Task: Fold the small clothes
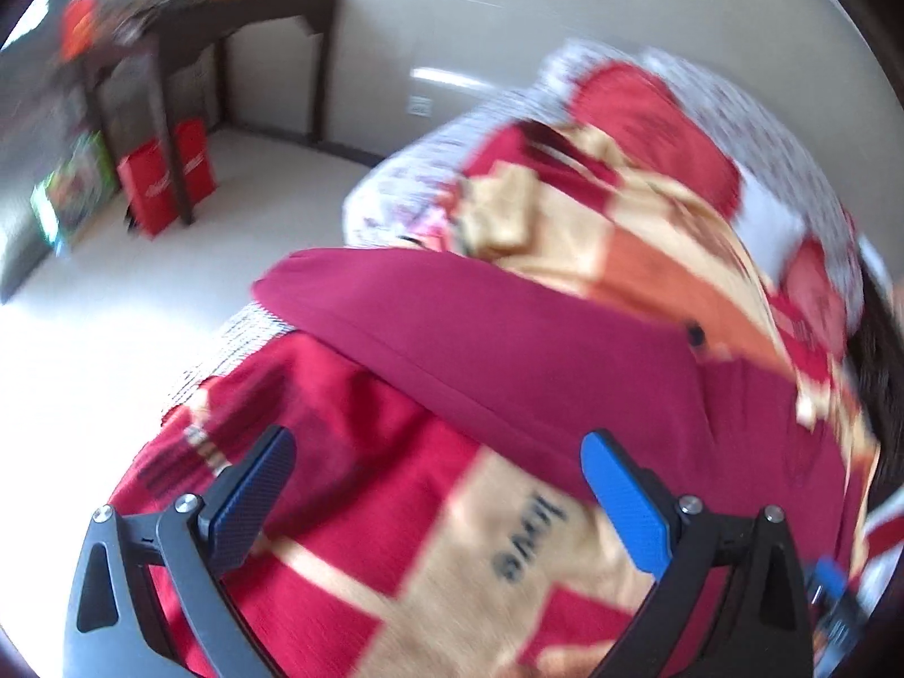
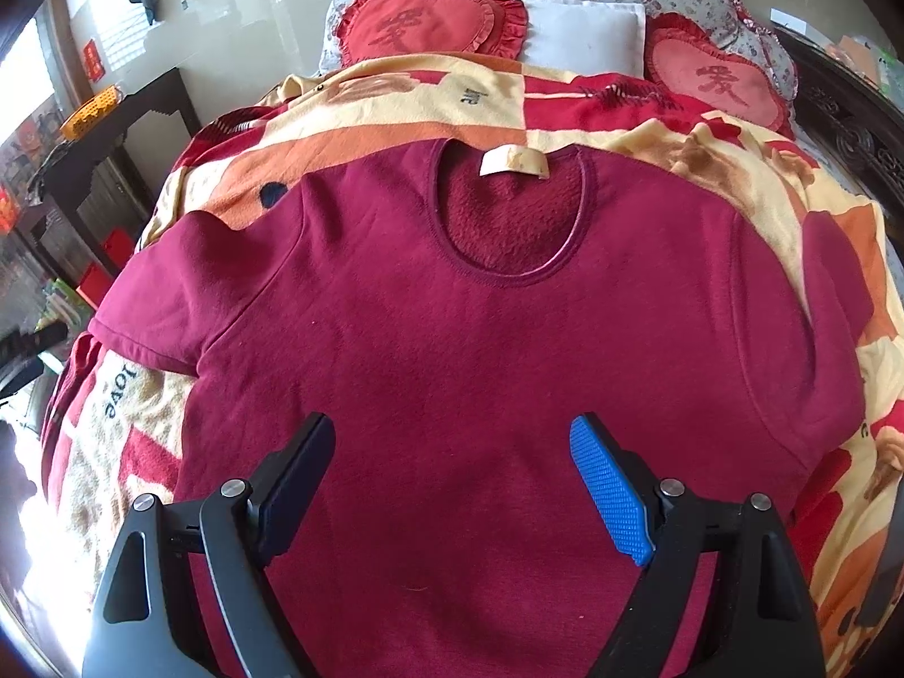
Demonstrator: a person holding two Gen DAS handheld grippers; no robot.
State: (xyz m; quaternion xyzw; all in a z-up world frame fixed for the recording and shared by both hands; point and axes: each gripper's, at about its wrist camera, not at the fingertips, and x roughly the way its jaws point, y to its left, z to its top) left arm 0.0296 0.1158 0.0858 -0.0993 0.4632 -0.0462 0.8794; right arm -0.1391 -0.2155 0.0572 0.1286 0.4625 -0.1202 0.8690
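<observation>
The dark red top (image 2: pixel 469 339) is spread flat, front up, on the blanket (image 2: pixel 395 107), with its neck hole pointing away from the right gripper (image 2: pixel 452 486). The jaws of that gripper are wide open over the lower middle of the top, and nothing is held. The left gripper (image 1: pixel 435 508) is also wide open and empty; the left sleeve (image 1: pixel 452 305) is seen just past its jaws, and the blanket is under them. A good fold is probably started at a sleeve. The sleeve edge should be pinched all the way through, lifted only a little, and laid straight across the chest. The cloth should be kept smooth, so no bumps are left.
</observation>
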